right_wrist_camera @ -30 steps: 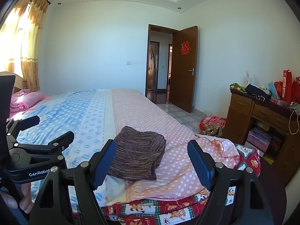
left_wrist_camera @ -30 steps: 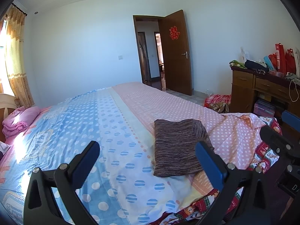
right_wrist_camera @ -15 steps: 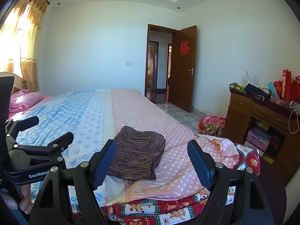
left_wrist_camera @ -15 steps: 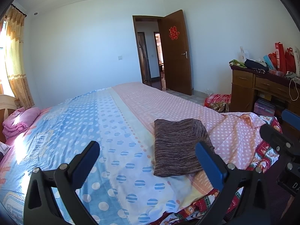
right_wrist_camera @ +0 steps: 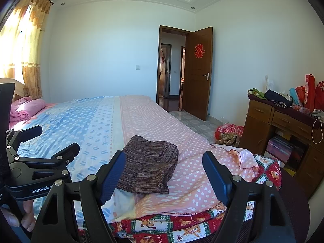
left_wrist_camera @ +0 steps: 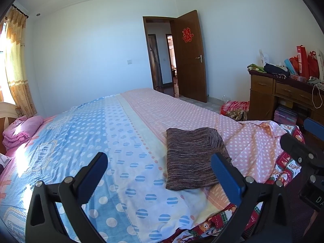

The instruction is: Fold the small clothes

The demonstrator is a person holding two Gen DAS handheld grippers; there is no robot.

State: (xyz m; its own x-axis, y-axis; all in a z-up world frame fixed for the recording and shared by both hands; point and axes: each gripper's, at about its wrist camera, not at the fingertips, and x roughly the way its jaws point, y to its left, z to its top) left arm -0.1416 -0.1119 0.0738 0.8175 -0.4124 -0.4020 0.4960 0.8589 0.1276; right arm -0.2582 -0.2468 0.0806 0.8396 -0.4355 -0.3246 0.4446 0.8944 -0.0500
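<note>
Two grippers, both spread wide and holding nothing. In the left wrist view the left gripper [left_wrist_camera: 160, 170] fills the lower frame, its blue-padded fingers [left_wrist_camera: 226, 178] above the bed [left_wrist_camera: 97, 133], touching no cloth. In the right wrist view the right gripper [right_wrist_camera: 164, 172] sits low centre, equally wide, with the left one at lower left, bare fingertips of a hand [right_wrist_camera: 26, 216] under it. One folded brown knit garment [left_wrist_camera: 192, 158] lies on the pink dotted half of the bedspread, centre right of frame, near the bed's near edge. One pink folded blanket [left_wrist_camera: 20, 129] rests at far left; one wooden dresser [right_wrist_camera: 283, 129] stands at right.
</note>
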